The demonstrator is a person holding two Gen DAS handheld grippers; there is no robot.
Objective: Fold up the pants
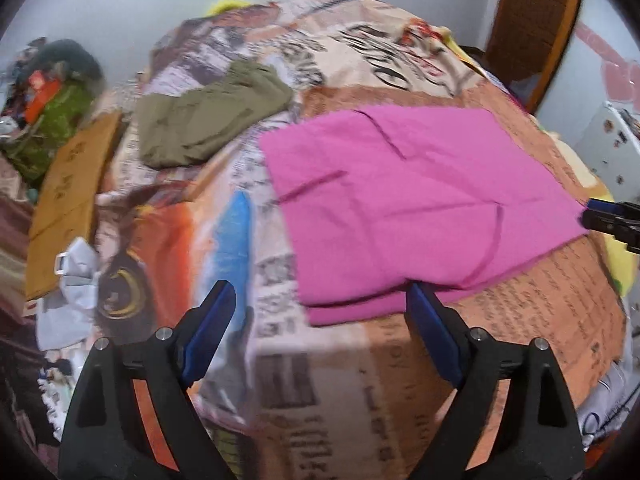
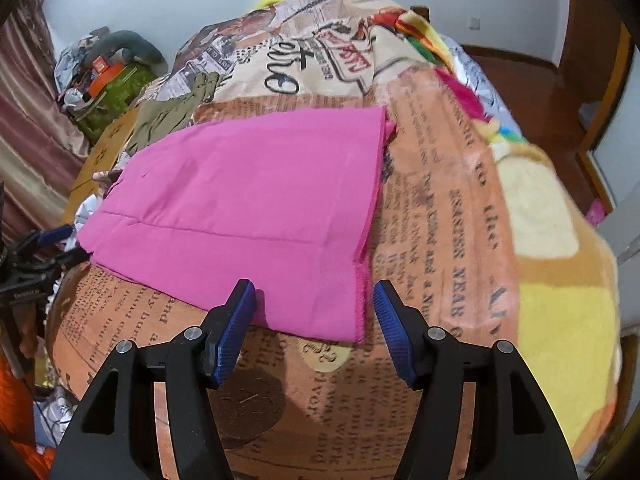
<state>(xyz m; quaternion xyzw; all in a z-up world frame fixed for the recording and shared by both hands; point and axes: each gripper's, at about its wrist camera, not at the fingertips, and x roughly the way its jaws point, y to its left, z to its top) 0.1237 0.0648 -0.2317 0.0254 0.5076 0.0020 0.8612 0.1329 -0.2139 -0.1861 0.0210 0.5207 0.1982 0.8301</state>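
Black left tool (image 1: pixel 320 300), right tool (image 2: pixel 314 300); ribbed blue pads, silver screws

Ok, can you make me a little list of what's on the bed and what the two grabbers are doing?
surface: bed with newspaper-print blanket
pink pants: folded flat into a rectangle
green garment: lying crumpled beyond the pink pants
left gripper: open, empty, at the near edge of the pink pants
right gripper: open, empty, at a near corner of the pink pants

Bedcover: newspaper-print blanket (image 1: pixel 328 380) – orange and beige
Far left: olive garment (image 1: pixel 208 120) lying on it
Edge: cardboard sheet (image 1: pixel 68 196) – brown
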